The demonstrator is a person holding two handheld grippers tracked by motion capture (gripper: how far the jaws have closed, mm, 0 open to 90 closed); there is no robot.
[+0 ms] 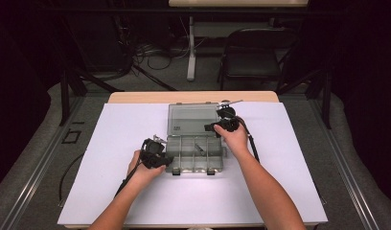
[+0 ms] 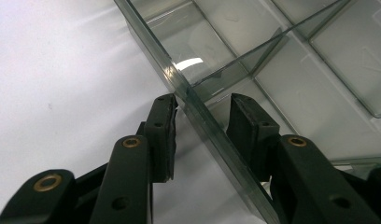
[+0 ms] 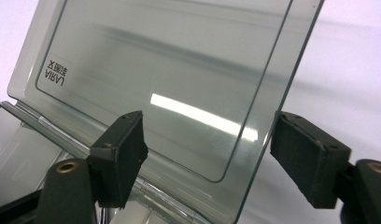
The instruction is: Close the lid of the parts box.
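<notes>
White sheet underneath; left gripper spread, straddling organizer box wall; right gripper spread around raised lid edge.

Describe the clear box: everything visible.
The box is smoky see-through plastic, divided into compartments, with two latches at its near edge. Its lid is open, tilted up behind the tray, bearing a small label. It sits on the white sheet. The left gripper straddles its side wall, jaws apart; the right gripper straddles the lid's edge, open.
</notes>
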